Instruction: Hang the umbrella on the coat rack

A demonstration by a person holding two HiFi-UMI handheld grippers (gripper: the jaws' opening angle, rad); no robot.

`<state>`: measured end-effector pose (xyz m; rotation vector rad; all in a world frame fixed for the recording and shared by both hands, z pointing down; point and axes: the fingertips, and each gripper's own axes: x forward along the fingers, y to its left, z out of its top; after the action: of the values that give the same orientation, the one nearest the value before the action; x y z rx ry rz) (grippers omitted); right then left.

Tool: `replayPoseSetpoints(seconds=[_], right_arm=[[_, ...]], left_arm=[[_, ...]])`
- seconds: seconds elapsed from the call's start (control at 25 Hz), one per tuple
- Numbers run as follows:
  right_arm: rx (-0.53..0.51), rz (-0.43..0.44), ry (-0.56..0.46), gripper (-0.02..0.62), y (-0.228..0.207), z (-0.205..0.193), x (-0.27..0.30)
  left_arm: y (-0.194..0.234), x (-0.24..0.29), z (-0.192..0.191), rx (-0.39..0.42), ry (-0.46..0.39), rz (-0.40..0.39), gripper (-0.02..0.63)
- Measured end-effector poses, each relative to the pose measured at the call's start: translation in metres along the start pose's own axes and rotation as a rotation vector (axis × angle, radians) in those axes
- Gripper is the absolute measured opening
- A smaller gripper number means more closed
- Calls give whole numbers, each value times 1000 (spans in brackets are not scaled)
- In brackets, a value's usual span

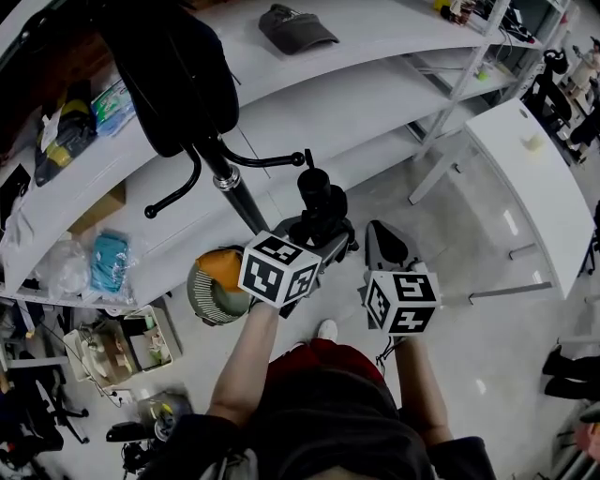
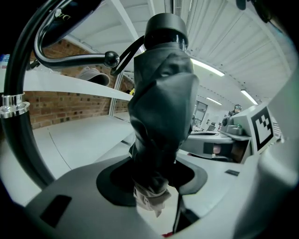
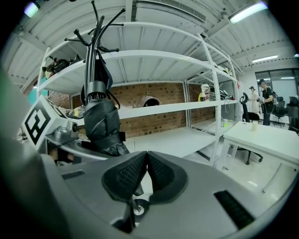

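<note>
The folded black umbrella [image 1: 319,199] stands upright between the jaws of my left gripper [image 1: 317,232], which is shut on it. In the left gripper view the umbrella [image 2: 161,107] fills the middle, its cap end up, pinched low between the pads of the left gripper [image 2: 154,179]. The coat rack's black pole [image 1: 234,192] rises just left of the umbrella, with curved hooks [image 1: 277,161] reaching toward it; a ball-tipped hook [image 2: 110,58] is close to the umbrella's top. My right gripper [image 1: 384,246] hovers right of the umbrella. Its pads [image 3: 159,170] meet, with nothing seen between them.
A black garment [image 1: 173,66] hangs on the rack. White shelving [image 1: 375,84] runs behind, with a grey cap [image 1: 295,28] on top. A white table [image 1: 534,187] stands right. A round basket [image 1: 217,286] and clutter sit on the floor left. A person [image 3: 266,98] stands far right.
</note>
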<state>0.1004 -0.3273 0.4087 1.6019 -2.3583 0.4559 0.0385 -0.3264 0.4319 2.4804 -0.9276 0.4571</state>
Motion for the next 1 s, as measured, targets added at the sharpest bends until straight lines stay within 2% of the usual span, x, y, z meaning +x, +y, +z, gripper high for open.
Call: replayPoseSetpoints(seconds=[0.48, 1.0], right_arm=[[-39, 52, 39, 18, 19, -8, 16], [-73, 122, 95, 18, 54, -28, 31]], left_arm=[[29, -12, -13, -63, -12, 61, 198], [60, -28, -41, -110, 32, 129, 198]])
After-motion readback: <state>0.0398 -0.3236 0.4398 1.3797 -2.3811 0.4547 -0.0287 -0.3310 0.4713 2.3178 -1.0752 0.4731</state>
